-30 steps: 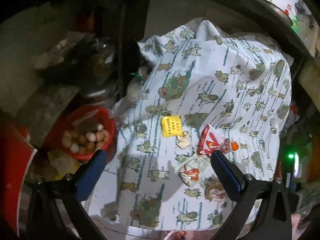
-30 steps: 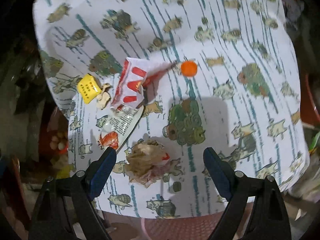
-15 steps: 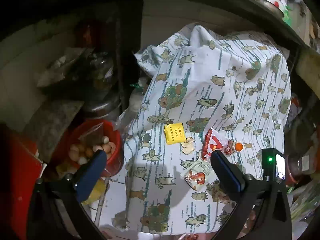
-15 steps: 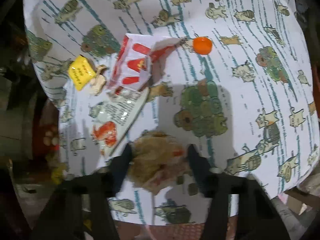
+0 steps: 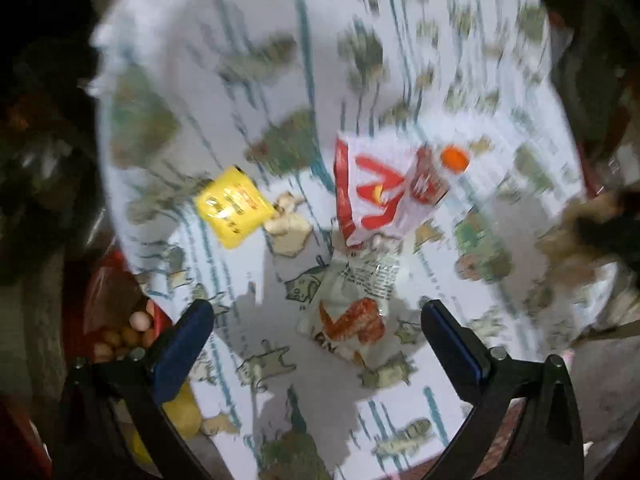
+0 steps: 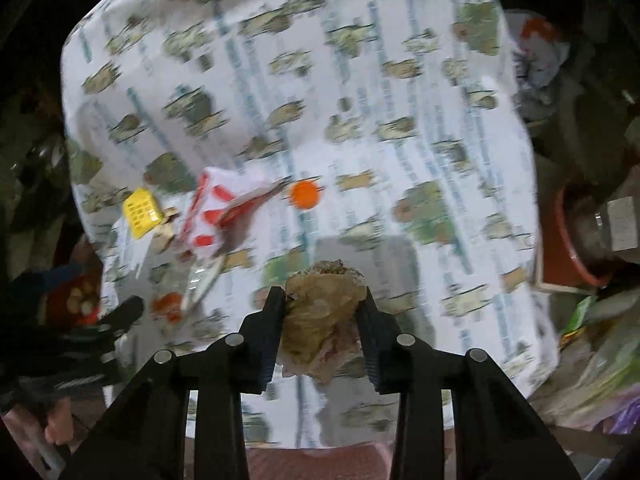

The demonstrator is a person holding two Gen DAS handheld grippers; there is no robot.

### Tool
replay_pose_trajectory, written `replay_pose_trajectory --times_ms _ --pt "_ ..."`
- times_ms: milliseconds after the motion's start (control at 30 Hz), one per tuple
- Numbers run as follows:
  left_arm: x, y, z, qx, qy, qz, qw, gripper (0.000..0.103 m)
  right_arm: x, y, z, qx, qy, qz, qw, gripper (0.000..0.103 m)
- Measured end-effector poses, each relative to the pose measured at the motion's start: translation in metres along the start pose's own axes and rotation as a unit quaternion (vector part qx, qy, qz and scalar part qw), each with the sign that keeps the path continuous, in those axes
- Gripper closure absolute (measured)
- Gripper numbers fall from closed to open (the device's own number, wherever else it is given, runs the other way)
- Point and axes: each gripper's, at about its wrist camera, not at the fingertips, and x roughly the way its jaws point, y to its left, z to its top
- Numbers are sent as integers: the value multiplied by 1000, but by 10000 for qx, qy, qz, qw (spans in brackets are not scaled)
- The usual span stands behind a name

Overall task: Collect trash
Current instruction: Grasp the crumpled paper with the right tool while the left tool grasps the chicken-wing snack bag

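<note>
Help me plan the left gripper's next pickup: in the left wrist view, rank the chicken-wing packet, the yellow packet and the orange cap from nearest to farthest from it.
1. Chicken-wing packet: between the open left gripper's fingers.
2. Yellow packet: farther up, left.
3. Orange cap: farthest, upper right, beside the red-and-white wrapper.

Both tools are matte black plastic with angular, ribbed arms. The left gripper [image 5: 316, 330] carries long blue pads [image 5: 182, 346] on the inner faces of its two fingers, with small silver screw heads at the joints behind them. The right gripper [image 6: 322, 312] has dark, finely ridged pads [image 6: 370, 332] and round silver rivets along its linkage bars, which splay outward toward the camera.
</note>
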Motion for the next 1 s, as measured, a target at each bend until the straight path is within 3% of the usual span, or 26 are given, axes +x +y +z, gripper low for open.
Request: replay_pose_trajectory --times_ms 133,233,367,533,600,667,867,1000 --pt "42 -19 6 405 513 -97 9978 1 -5 -32 8 392 66 54 9992 65" --pt "57 -32 10 470 678 -498 9953 1 -7 -51 14 631 153 196 9977 65" --pt "70 -40 15 497 738 -438 9951 7 -4 -59 17 734 215 195 9969 65" --pt "78 -20 28 241 621 -692 9954 14 -2 -58 16 749 213 227 9967 65" --pt "77 -14 29 234 533 -743 9955 17 -2 -58 16 733 252 285 9966 65" --pt "74 -12 30 137 522 -753 9957 41 -2 -56 15 696 281 337 9966 65" --pt "60 -10 15 -61 870 -608 9943 43 -3 -53 12 597 231 172 9978 65" --pt "36 -12 7 -459 796 -692 9934 43 -5 -52 9 658 264 312 9970 65"
